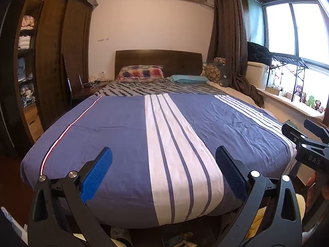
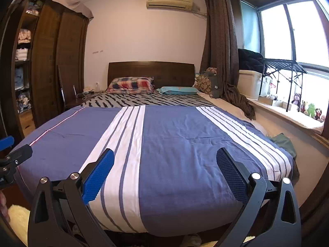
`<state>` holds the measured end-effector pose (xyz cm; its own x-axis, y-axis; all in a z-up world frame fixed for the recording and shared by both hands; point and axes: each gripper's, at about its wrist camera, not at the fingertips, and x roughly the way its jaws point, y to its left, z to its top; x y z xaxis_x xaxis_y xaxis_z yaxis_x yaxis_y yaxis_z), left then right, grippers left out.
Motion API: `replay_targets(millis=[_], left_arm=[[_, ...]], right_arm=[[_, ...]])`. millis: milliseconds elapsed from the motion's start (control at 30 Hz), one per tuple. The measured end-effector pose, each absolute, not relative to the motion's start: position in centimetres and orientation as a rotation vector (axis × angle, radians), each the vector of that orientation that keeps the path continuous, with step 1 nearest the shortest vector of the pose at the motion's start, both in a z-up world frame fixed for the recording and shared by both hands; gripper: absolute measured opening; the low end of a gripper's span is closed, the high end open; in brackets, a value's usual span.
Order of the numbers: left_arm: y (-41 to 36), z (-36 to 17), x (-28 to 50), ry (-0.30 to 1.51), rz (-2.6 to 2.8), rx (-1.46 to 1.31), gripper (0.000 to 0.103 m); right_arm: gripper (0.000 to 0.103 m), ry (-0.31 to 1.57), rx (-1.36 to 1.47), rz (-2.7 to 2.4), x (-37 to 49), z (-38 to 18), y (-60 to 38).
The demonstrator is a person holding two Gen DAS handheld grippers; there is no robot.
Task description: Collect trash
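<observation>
Left wrist view, left gripper [image 1: 163, 168] wide apart, holding nothing, above striped blue bedspread [image 1: 115, 135], right gripper [image 2: 165, 169] likewise spread, nothing held.

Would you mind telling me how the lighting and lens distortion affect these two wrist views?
Left wrist view: the window is blown out white, and the fisheye bows the bed outward. Right wrist view: the same window glare, the wardrobe curves and sits in dim light, and the corners vignette black. Both look sharp.

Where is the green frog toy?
The green frog toy sits on the windowsill at far right, among other stuffed animals, beside the bed.
</observation>
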<state>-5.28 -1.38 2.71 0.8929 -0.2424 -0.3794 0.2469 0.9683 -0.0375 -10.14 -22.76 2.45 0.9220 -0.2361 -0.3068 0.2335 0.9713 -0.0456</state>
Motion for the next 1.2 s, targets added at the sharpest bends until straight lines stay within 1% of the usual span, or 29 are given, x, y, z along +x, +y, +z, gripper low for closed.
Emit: replay_targets(millis=[1200], left_arm=[[-1.2,3.5,-6.5,0.362,-0.259,-0.007,0.095]], right_arm=[[0.100,0.297,-0.005,-0.229,-11.0,2.5,-21.9]])
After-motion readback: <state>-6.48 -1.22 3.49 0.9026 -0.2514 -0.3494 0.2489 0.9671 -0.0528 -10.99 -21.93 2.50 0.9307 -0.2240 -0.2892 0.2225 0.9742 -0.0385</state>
